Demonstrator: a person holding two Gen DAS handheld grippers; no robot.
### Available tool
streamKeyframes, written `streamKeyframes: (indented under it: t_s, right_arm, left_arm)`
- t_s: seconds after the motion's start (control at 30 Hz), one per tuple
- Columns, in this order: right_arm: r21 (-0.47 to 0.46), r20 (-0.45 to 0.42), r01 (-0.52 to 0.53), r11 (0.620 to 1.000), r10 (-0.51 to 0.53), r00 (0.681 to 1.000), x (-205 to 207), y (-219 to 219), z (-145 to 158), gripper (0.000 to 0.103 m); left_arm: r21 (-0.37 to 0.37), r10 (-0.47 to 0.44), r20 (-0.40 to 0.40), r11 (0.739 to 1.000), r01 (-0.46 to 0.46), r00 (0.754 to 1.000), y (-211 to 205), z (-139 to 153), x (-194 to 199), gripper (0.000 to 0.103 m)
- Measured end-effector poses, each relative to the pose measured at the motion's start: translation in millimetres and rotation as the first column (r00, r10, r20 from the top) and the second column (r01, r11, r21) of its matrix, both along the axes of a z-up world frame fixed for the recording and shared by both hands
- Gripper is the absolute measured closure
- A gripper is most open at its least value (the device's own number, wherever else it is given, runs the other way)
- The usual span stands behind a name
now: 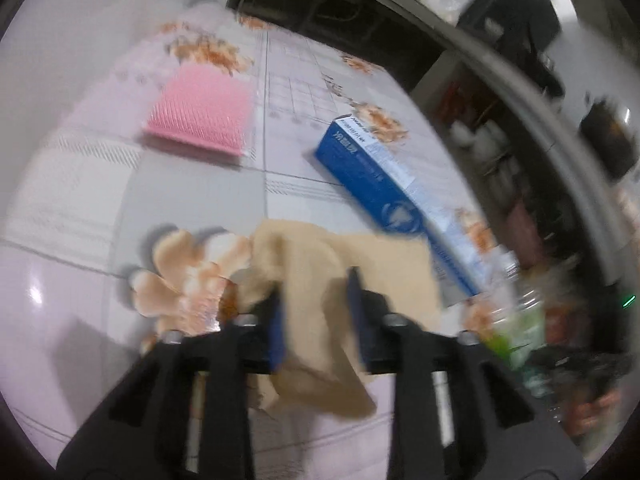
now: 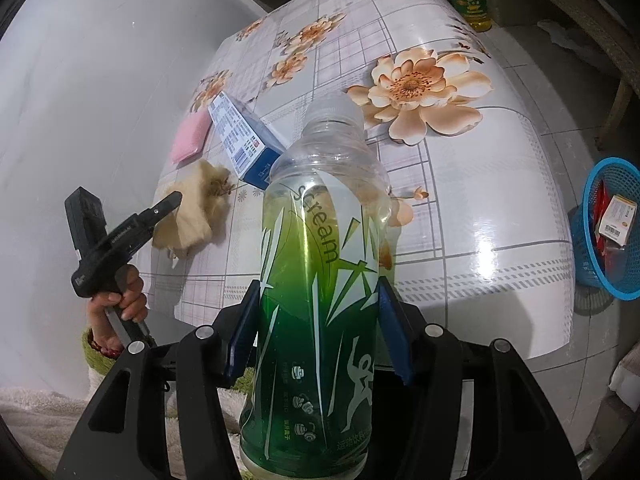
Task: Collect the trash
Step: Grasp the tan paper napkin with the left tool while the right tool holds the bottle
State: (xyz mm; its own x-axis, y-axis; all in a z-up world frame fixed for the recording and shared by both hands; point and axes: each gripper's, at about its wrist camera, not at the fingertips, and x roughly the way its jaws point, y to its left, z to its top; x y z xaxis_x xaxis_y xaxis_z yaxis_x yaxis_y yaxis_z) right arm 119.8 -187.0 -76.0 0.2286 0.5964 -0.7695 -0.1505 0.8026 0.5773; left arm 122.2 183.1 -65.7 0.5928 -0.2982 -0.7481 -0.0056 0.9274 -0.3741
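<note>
box (image 1: 372,168) right of pad (image 1: 200,120), on table (image 1: 120,240)

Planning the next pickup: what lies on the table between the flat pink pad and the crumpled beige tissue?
Only bare flowered tablecloth between pink pad and beige tissue, in the left wrist view.

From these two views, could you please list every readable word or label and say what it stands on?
"Scream": on the bottle that the right gripper holds.
Small print and icons low on the bottle: too small to read.
Print and barcode on the blue box: too small; blurred in the left view.
Lettering on the left gripper: unreadable.
Label on the oil bottle: unreadable.
Packets in the basket: unreadable.
</note>
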Motion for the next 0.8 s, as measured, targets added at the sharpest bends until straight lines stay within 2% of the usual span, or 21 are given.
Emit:
streamKeyframes:
  t_s: [0.03, 0.07, 0.17, 0.33, 0.43, 0.57, 0.6, 0.77, 0.8]
  right_arm:
    - [0.0, -0.001, -0.001, 1.0, 0.001, 1.0, 0.3, 0.5, -0.2, 0.048]
    - [0.0, -0.002, -0.001, 1.0, 0.001, 1.0, 1.3, 0.7, -0.8, 0.048]
    - [0.0, -0.005, -0.002, 1.0, 0.002, 1.0, 2.7, 1.6, -1.7, 0.048]
    - [0.002, -0.005, 0.001, 1.0, -0.001, 1.0, 3.6, 2.1, -2.1, 0.048]
    - [0.004, -0.004, 0.004, 1.0, -0.004, 1.0, 3.4, 1.5, -2.7, 0.048]
    - [0.009, -0.003, 0.008, 1.0, -0.008, 1.0, 3.7, 1.0, -3.7, 0.048]
    - [0.013, -0.002, 0.01, 1.0, -0.01, 1.0, 3.7, 0.3, -4.1, 0.048]
    - [0.033, -0.002, 0.019, 0.999, -0.019, 1.0, 3.4, -1.4, -5.8, 0.048]
    - [0.037, -0.001, 0.02, 0.999, -0.02, 1.0, 2.8, -2.1, -5.8, 0.048]
  left_arm:
    - [0.061, -0.008, 0.007, 0.998, 0.008, 1.0, -6.2, 1.2, -0.5, 0.057]
    - [0.112, -0.017, 0.009, 0.994, 0.016, 1.0, -11.5, 1.8, -0.6, 0.054]
    - [0.218, -0.036, -0.003, 0.975, 0.036, 0.999, -19.1, 1.4, 0.6, 0.04]
    - [0.267, -0.035, -0.05, 0.962, 0.047, 0.998, -19.2, -6.9, 4.5, 0.039]
    - [0.304, -0.045, -0.051, 0.951, 0.059, 0.998, -23.4, -10.8, 5.0, 0.039]
    - [0.394, -0.074, -0.035, 0.916, 0.081, 0.997, -34.0, -13.7, 1.6, 0.053]
    - [0.388, -0.079, -0.034, 0.918, 0.086, 0.996, -35.0, -13.2, 1.2, 0.055]
    - [0.373, -0.069, -0.028, 0.925, 0.075, 0.997, -33.8, -10.1, 1.5, 0.083]
    - [0.368, -0.068, -0.027, 0.927, 0.073, 0.997, -33.7, -10.0, 1.4, 0.084]
